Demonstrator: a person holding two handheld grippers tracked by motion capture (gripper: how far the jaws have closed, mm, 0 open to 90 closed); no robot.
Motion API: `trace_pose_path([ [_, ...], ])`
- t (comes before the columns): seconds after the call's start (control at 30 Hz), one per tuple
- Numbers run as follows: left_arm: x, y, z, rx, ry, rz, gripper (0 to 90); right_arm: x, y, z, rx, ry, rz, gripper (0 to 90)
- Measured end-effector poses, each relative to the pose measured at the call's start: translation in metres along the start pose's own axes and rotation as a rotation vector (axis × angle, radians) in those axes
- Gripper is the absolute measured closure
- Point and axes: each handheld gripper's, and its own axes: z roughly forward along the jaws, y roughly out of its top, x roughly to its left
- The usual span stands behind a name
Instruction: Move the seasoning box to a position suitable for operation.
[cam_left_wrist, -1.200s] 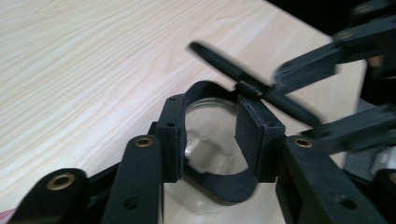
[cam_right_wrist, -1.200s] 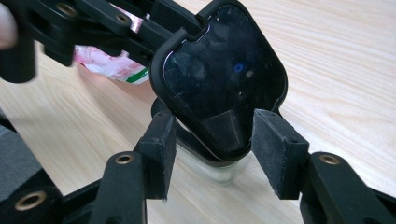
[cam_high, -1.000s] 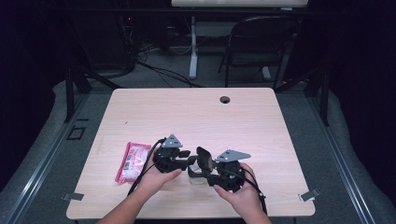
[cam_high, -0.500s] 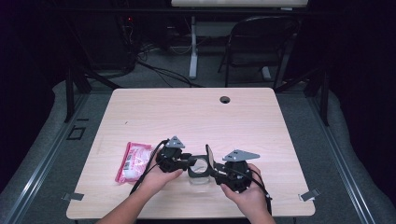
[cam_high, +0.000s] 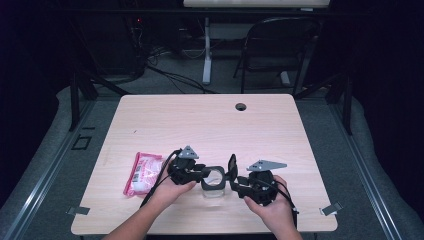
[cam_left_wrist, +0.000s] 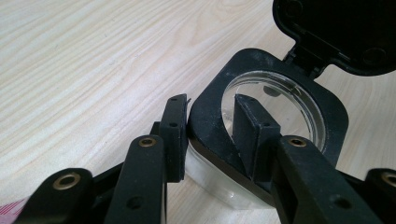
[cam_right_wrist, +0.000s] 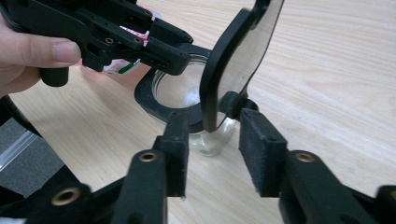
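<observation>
A clear container (cam_high: 214, 186) with a black square collar stands near the front edge of the wooden table (cam_high: 210, 125), between the person's two hands, and its hinged black lid (cam_high: 232, 165) is swung up on the side facing the right gripper. In the high view the left gripper (cam_high: 199, 172) reaches in from the left and meets the collar. The left gripper view shows how it grips: one jaw lies against the outside of the collar (cam_left_wrist: 219, 107) and the other sits inside the round mouth, so the jaws are partly closed with that corner of the rim pinched between them, the pads touching it. They have just been closing a little onto that rim. The right gripper (cam_high: 235, 179) comes in from the right, low to the table. In the right gripper view its jaws stand about half open on either side of the lid's hinge (cam_right_wrist: 231, 101), with the raised lid (cam_right_wrist: 243, 56) standing on edge just above the gap; the jaws have just been opening again and I cannot see either pad pressing on the lid or hinge. A pink packet (cam_high: 142, 172) lies flat on the table to the left of the left hand (cam_high: 172, 189), apart from the container
</observation>
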Motion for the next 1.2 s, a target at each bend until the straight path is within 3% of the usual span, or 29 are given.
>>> trace_pose_path([
  [0.23, 0.002, 0.001, -0.01, -0.059, 0.01, -0.014, 62.7, -0.002, -0.006, 0.017, -0.013, -0.047, 0.005, 61.7],
  [0.37, 0.003, 0.001, -0.018, -0.073, 0.019, -0.017, 62.4, -0.005, -0.006, 0.022, -0.031, -0.015, 0.036, 72.3],
  [0.5, 0.004, -0.001, -0.029, -0.095, 0.036, -0.023, 62.3, -0.005, -0.003, 0.025, -0.031, -0.033, 0.022, 75.9],
  [0.87, 0.021, -0.011, -0.056, -0.139, 0.095, -0.081, 62.3, -0.02, 0.006, 0.033, -0.034, 0.017, 0.021, 84.9],
  [0.97, 0.024, -0.014, -0.061, -0.144, 0.106, -0.095, 62.3, -0.025, 0.008, 0.035, -0.042, 0.045, 0.039, 85.0],
  [1.2, 0.026, -0.021, -0.068, -0.145, 0.128, -0.11, 62.1, -0.032, 0.014, 0.04, -0.036, 0.075, 0.023, 85.0],
])
